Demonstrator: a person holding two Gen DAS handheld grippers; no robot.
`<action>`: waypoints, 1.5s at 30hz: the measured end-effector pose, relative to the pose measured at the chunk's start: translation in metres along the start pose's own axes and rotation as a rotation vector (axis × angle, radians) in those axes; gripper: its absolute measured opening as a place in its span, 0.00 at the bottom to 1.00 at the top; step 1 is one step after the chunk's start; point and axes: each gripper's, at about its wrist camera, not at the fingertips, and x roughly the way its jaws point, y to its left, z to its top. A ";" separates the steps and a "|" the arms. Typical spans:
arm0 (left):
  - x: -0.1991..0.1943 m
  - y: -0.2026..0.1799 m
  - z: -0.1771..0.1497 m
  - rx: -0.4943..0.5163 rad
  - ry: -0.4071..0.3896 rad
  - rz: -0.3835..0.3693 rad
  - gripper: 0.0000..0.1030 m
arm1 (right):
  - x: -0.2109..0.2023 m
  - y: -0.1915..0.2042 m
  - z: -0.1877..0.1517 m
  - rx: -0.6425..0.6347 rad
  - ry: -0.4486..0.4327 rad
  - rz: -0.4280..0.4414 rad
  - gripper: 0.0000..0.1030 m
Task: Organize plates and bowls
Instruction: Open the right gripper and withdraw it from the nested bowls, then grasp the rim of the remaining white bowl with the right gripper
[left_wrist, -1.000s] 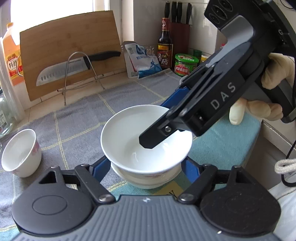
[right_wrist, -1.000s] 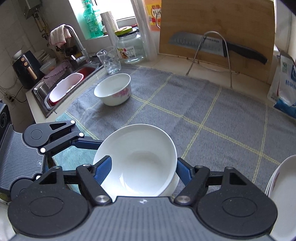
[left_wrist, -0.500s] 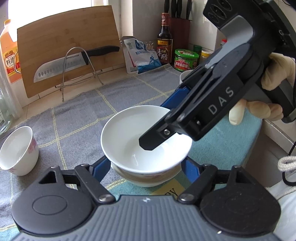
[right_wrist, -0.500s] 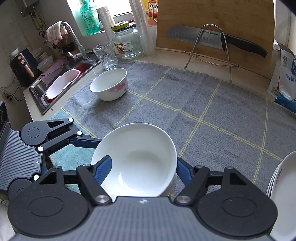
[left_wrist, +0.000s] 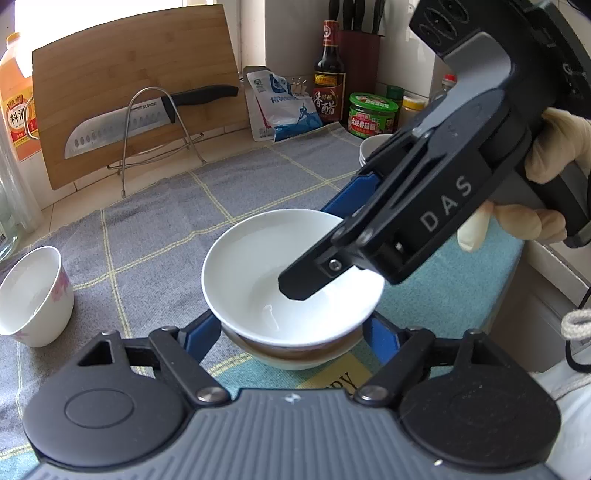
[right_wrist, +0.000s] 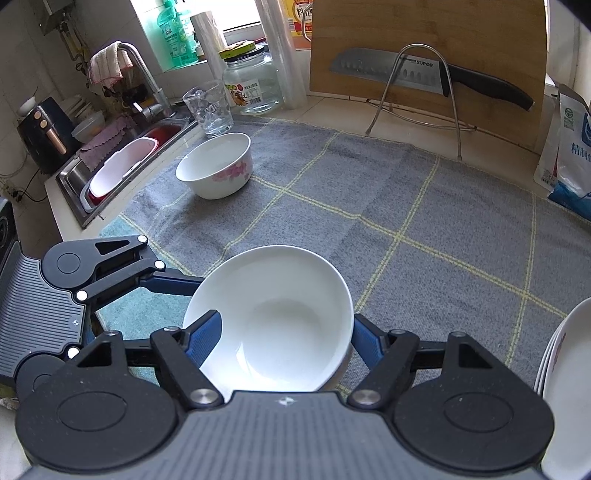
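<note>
A plain white bowl (left_wrist: 258, 266) sits nested on a second bowl (left_wrist: 291, 360) at the near edge of the cloth. My right gripper (right_wrist: 284, 336) is shut on the top bowl (right_wrist: 273, 314): one blue finger (right_wrist: 205, 334) lies over its left rim and the other is outside its right rim. In the left wrist view that gripper reaches in from the right, held by a gloved hand (left_wrist: 550, 155). My left gripper (left_wrist: 293, 330) straddles the lower bowl. Its jaws are opening and the pads look just off the bowl's sides. A white bowl with pink flowers (right_wrist: 216, 168) stands apart to the left.
A grey checked cloth (right_wrist: 406, 206) covers the counter, with a teal towel (left_wrist: 461, 295) at its near edge. Stacked white plates (right_wrist: 565, 369) are at the right. At the back are a cutting board with a knife on a wire rack (right_wrist: 424, 74), a glass, a jar, bottles and a sink (right_wrist: 122, 166).
Almost nothing differs: the right wrist view has drifted a little, while the stacked bowls and both grippers stay in place.
</note>
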 end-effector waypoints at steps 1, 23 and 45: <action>0.000 0.000 0.000 -0.001 0.001 0.000 0.82 | 0.000 0.000 -0.001 -0.001 0.002 -0.001 0.79; -0.033 0.012 -0.014 -0.009 -0.039 0.021 0.92 | -0.017 0.020 0.014 -0.102 -0.060 -0.036 1.00; -0.055 0.124 -0.046 -0.199 -0.126 0.349 0.96 | 0.030 0.084 0.085 -0.307 -0.036 -0.058 1.00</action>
